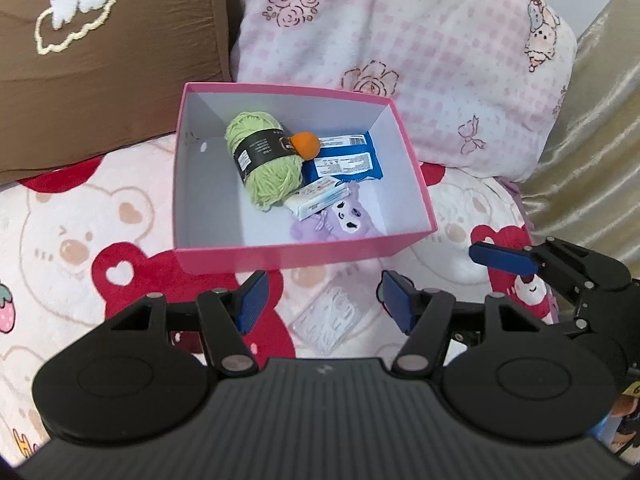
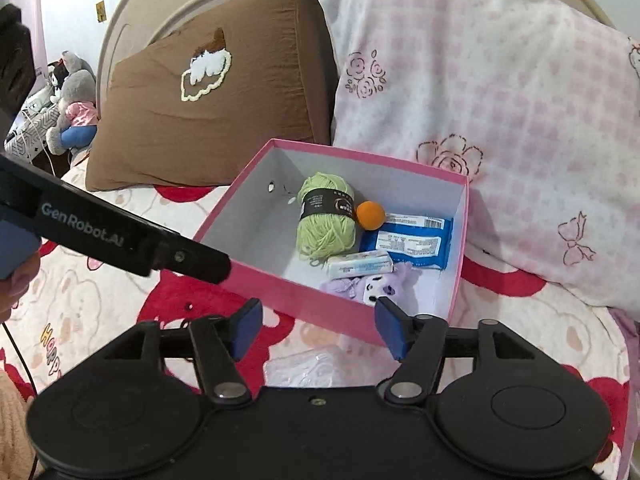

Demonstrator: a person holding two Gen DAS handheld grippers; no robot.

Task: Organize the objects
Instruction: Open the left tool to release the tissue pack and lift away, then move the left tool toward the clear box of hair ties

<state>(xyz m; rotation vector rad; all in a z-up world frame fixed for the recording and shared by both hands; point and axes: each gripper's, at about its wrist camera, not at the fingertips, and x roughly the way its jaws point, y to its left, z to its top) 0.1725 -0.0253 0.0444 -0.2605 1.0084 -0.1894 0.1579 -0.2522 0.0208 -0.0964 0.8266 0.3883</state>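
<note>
Left wrist view
Left gripper (image 1: 323,304): we see it wide apart and holding nothing, above the bear blanket (image 1: 80,240).
Clear packet (image 1: 329,317): it lies on the blanket between the fingers, near side of the box.
Pink box (image 1: 280,254): it holds green yarn (image 1: 266,160), an orange ball (image 1: 306,145), a blue packet (image 1: 346,159), a small white pack (image 1: 318,199) and a purple plush (image 1: 340,222).
Right gripper (image 1: 440,276): at the right, also wide, empty.

Right wrist view
Right gripper (image 2: 318,330): wide, holding nothing, near the box (image 2: 280,288).
Clear packet (image 2: 306,368): just below the fingers.
Pillows: brown (image 2: 224,120) far left, pink (image 2: 500,120) far right.
</note>
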